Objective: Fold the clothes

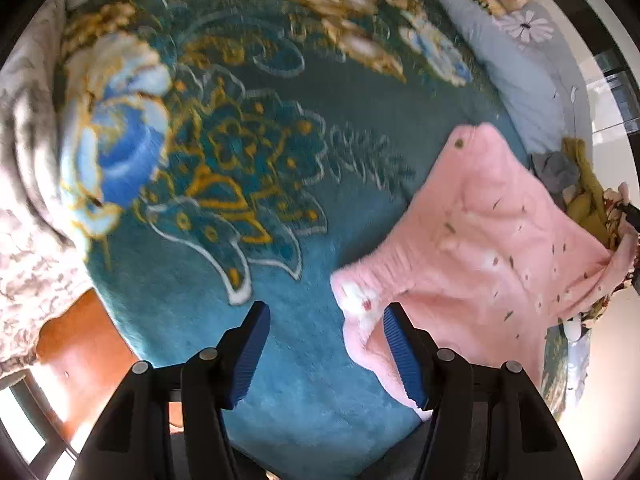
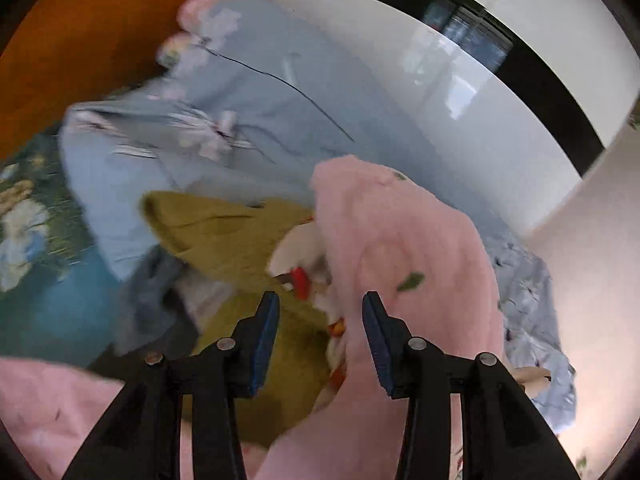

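A: What is seen, largest first?

B: A teal blanket is spread under the left claw. A pink garment lies ahead and to its right, one edge touching the right finger; nothing is gripped, jaws wide apart.

A: And the right claw?

B: Also wide apart, empty, with pink cloth draped past its right finger, an olive garment ahead.

A: How should the step be done?

B: Probably, a corner should be pinched by each claw, then the garment laid flat.

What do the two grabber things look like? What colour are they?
Both look the same. The left gripper and the right gripper each have two black angular plastic arms joined with round silver rivets. Their fingers carry blue ribbed pads. No cables or sleeves show.
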Demonstrator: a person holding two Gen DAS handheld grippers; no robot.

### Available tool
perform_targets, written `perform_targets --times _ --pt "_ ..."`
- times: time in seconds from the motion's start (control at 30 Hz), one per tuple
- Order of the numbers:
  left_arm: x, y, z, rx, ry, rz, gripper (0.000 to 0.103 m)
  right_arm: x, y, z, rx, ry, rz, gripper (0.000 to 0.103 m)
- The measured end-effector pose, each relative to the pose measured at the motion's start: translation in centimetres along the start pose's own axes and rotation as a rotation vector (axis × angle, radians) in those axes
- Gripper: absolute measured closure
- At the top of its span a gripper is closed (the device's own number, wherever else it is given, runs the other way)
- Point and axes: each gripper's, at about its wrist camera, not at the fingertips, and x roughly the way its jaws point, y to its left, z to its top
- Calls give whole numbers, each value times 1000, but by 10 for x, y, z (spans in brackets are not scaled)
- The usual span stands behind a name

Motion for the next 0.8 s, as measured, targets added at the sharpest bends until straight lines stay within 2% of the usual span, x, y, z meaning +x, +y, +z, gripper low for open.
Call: perform_targets --times 0.07,0.1,0.13,0.2,0.33,0.5,0.57,0.67,0.77,0.8 --pt "-8 -2 3 1 -43 -7 40 11 -5 3 33 27 -36 62" --pt "-11 -5 6 3 -67 -16 40 12 -11 3 66 40 -40 89" --pt "-12 -12 9 12 -87 -34 40 13 -17 2 99 52 -45 99" --pt "-12 -25 15 30 -114 -64 40 7 -33 1 188 52 7 99" --pt "3 -65 26 80 -105 -97 40 -29 -72 -8 290 -12 120 100" --pt "3 -113 25 149 -91 -157 40 -114 -165 -38 501 -161 293 100" --pt "1 -133 22 179 -91 -171 40 -155 -208 -62 573 -227 341 100" --pt "-1 -154 15 216 -82 -176 40 -211 -272 -119 669 -317 368 100" --pt "2 -172 9 248 -70 -170 40 -231 -322 -207 778 -330 327 100" --pt "3 -178 7 258 -66 -168 40 -221 -329 -244 818 -286 297 100"
